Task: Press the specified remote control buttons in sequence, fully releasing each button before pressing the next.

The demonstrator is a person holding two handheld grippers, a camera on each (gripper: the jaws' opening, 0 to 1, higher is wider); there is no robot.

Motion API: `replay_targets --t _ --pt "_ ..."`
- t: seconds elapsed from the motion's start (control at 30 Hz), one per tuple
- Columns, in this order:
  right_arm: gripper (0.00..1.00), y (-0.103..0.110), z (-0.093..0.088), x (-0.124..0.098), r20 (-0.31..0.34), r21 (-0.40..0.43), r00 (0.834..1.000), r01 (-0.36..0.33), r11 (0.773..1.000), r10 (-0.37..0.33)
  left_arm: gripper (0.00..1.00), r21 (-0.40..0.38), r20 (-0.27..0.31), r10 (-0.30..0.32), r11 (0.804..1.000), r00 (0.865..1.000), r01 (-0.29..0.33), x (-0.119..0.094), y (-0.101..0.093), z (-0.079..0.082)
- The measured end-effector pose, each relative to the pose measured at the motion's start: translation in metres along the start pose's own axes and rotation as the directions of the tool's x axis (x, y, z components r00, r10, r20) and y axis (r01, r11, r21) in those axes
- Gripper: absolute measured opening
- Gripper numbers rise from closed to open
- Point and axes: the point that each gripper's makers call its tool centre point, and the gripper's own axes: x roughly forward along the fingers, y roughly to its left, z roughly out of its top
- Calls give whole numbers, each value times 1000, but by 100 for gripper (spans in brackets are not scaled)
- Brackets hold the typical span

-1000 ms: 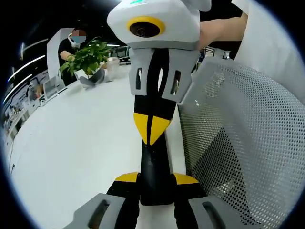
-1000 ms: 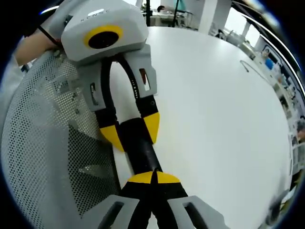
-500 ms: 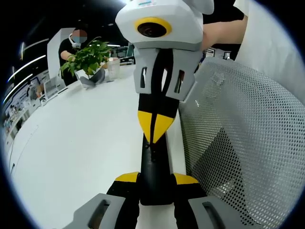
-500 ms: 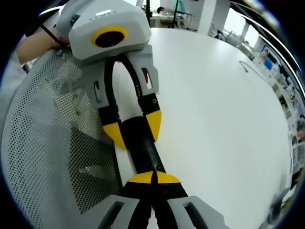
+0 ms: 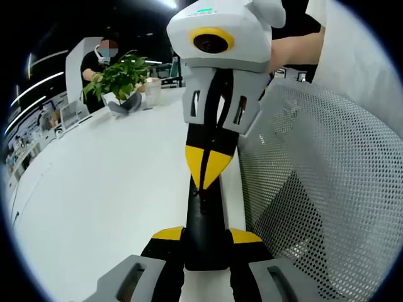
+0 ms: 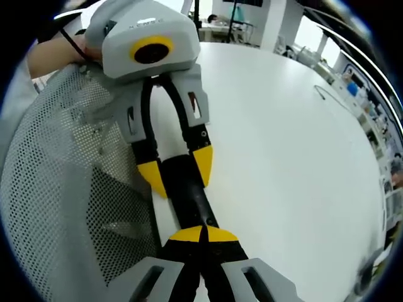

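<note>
remote (image 5: 204, 226) — left tool (image 5: 206, 238) clamped, potted plant (image 5: 118, 78)

1. Remote control (image 5: 204, 229): black plastic, slightly glossy
2. Table (image 5: 107, 182): smooth matt white
3. Chair back (image 5: 315, 182): pale perforated mesh
4. Grippers' shells: matt grey plastic, yellow tips

A broad white surface (image 5: 107, 189) curves away into an open office, bare and evenly lit. At its far edge stands a leafy green potted plant (image 5: 119, 75) with a pale cup (image 5: 152, 91) just beside it, and a person (image 5: 94, 63) in dark clothes behind. A grey mesh chair back (image 5: 315, 189) rises beside the surface. Strip lights (image 5: 38, 78) glow against a dark ceiling. In the right gripper view, bright windows (image 6: 315, 28) and distant desks (image 6: 352, 94) line the room beyond the white surface.
</note>
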Motion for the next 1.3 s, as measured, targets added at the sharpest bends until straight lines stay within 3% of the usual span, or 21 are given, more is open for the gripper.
replay_targets --t 0.7,1.3 --pt "0 -1 -1 0 -32 -2 999 -21 1000 21 25 4 -6 0 1000 1000 0 1 1 0" --pt "0 -1 -1 0 -18 54 1000 -11 998 12 25 11 -22 -1 1000 1000 1 2 1 0"
